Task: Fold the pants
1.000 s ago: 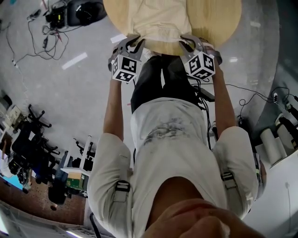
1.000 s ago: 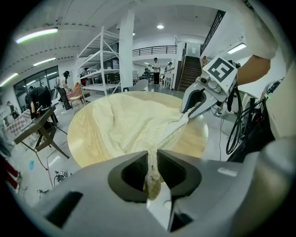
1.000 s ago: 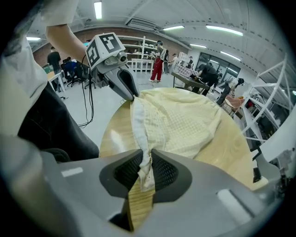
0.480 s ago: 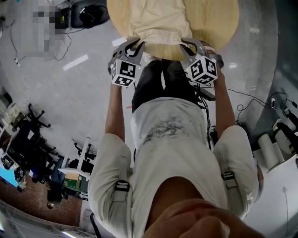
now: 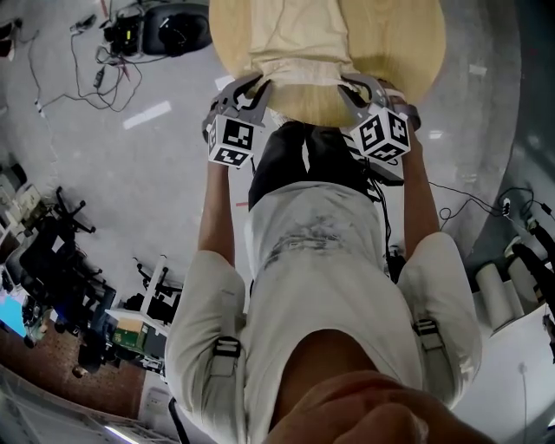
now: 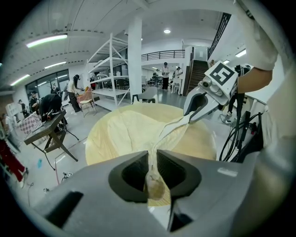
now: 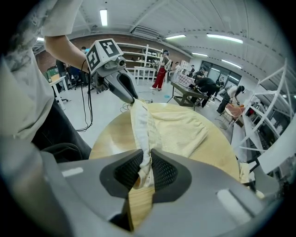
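Cream pants lie on a round wooden table, also seen in the left gripper view as pants on the table. My left gripper is shut on one corner of the pants' near edge, the fabric bunched between its jaws. My right gripper is shut on the other corner, cloth pinched in its jaws. The edge stretches between the two, lifted off the table. Each gripper view shows the other gripper: the right gripper, the left gripper.
The person's body stands right against the table's near rim. Cables and black equipment lie on the floor at the upper left, more cables at the right. A folding stand, shelving and people are far behind the table.
Both grippers have risen and shifted slightly over the table's near rim, carrying the pants' edge up with them. Their grips are unchanged.
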Demonstrator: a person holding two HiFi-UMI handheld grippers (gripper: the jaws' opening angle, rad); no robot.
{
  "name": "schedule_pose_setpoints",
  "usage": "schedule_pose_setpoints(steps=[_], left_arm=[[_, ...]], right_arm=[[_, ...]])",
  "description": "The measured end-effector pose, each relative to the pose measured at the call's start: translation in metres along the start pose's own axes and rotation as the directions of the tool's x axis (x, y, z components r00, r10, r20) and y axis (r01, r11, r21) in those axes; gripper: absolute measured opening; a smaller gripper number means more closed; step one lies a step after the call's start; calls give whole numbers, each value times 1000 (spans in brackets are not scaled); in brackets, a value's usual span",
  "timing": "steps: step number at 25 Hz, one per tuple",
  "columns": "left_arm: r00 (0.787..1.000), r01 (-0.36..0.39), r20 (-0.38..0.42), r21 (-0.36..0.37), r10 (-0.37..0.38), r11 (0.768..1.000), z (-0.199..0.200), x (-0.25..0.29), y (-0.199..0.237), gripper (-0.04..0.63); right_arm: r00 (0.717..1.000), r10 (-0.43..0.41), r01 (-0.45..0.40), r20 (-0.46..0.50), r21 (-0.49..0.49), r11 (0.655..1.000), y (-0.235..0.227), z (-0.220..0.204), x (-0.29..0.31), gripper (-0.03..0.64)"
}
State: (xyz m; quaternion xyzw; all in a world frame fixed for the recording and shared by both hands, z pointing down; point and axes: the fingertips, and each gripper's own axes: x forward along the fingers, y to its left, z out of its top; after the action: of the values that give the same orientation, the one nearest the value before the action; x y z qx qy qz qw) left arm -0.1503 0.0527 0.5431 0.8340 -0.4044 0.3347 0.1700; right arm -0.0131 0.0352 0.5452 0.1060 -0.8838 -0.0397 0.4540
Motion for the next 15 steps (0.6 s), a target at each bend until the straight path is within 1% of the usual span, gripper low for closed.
schedule_pose_setpoints(steps=[8,12,15], left_arm=[[999,-41,11,-41,41,998,28,7,22,71],[997,-69,17,-38,70,997,42,11,28,71],[996,-81,22,-50,82,995,50,13,30,71]], right_arm=[[999,14,-13,40,-15,1000,-38,9,-2,60],[998,12,-11,55,-20,1000,-52,8,-4,60],[998,10,-9,64,-18,1000,-59,8,-5,60]])
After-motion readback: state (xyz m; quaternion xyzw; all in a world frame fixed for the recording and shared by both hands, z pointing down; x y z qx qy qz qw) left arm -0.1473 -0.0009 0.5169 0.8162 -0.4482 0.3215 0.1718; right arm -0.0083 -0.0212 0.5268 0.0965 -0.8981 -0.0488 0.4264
